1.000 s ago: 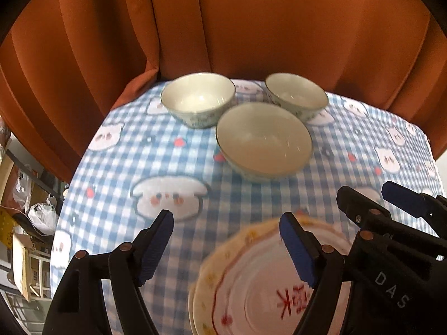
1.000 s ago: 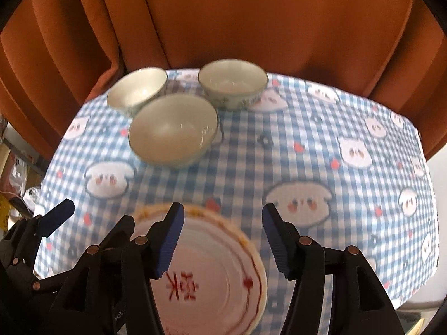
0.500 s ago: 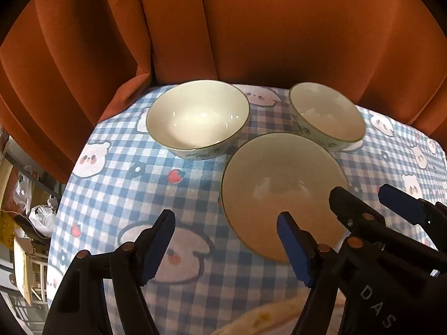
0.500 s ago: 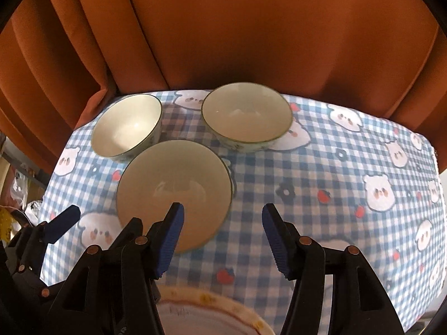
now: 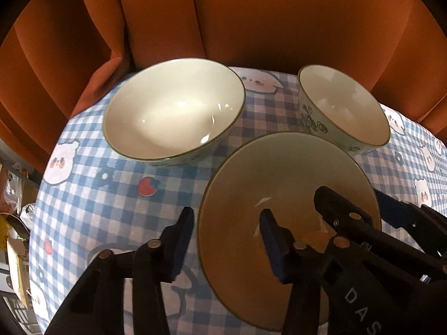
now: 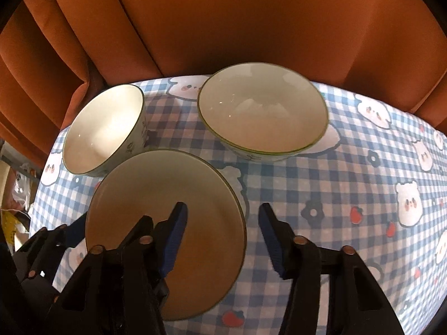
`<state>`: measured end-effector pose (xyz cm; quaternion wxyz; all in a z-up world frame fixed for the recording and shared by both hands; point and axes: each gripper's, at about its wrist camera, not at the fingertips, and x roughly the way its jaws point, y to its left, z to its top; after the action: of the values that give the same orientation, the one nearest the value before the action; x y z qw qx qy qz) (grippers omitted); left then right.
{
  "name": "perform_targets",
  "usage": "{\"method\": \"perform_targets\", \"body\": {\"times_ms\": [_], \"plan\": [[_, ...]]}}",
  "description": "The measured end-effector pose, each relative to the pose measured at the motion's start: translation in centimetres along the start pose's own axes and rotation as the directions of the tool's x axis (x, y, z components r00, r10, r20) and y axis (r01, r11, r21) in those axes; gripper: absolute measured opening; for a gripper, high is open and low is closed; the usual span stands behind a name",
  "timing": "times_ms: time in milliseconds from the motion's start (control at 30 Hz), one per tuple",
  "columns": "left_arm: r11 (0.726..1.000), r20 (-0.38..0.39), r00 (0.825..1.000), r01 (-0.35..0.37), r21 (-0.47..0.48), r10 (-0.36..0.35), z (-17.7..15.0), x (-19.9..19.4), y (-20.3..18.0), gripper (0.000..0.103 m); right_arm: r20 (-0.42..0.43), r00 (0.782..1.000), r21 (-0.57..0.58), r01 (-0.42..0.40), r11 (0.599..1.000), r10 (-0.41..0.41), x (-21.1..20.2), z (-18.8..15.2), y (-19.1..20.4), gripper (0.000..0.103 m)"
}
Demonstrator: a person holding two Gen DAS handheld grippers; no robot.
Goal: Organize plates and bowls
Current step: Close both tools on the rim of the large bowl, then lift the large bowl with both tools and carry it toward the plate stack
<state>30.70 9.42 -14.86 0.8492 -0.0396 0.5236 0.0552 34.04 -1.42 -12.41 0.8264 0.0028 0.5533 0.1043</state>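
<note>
Nearest to both cameras is the large bowl (image 5: 279,184) (image 6: 156,195), which stands on the tabletop (image 5: 106,195) (image 6: 335,195) covered with a blue checked cloth with bear faces. The left gripper (image 5: 226,240) is open, and its fingers stand on either side of the left rim of this bowl, one outside and one over the inside. The right gripper (image 6: 222,233) is also open and stands in the same way at the right rim. I cannot tell if any finger touches the rim.

Behind the large bowl stand two more bowls, near each other but apart. The medium bowl (image 5: 173,109) (image 6: 262,111) is empty and glossy white inside. The small bowl (image 5: 343,109) (image 6: 104,128) has a dark floral pattern outside. Farthest is an orange curtain (image 5: 251,16) (image 6: 237,19) in folds behind the tabletop
</note>
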Motion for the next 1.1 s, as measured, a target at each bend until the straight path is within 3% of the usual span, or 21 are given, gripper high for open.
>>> {"method": "perform_targets", "body": {"times_ms": [100,233,400,600,1100], "plan": [[1.000,-0.017,1.000,0.016,0.004,-0.016,0.1,0.7,-0.1,0.033,-0.023,1.000,0.008,-0.018,1.000,0.018,0.8,0.1,-0.1,0.037],[1.000,-0.014,1.000,0.004,0.009,-0.004,0.2,0.7,-0.5,0.032,-0.034,0.999,0.003,-0.006,1.000,0.006,1.1,0.1,-0.2,0.026],[1.000,-0.012,1.000,0.012,0.007,-0.012,0.4,0.9,-0.9,0.032,-0.036,0.999,-0.006,0.004,1.000,-0.005,0.8,-0.1,-0.1,0.025],[1.000,0.010,1.000,0.019,0.015,-0.019,-0.3,-1.6,-1.3,0.032,-0.019,1.000,-0.001,0.006,1.000,-0.006,-1.0,-0.2,-0.8,0.025],[0.995,0.120,0.990,0.062,0.080,-0.071,-3.8,-10.3,-4.8,0.032,0.094,0.995,0.056,0.038,0.998,-0.043,-10.2,-3.4,-3.1,0.025]]}}
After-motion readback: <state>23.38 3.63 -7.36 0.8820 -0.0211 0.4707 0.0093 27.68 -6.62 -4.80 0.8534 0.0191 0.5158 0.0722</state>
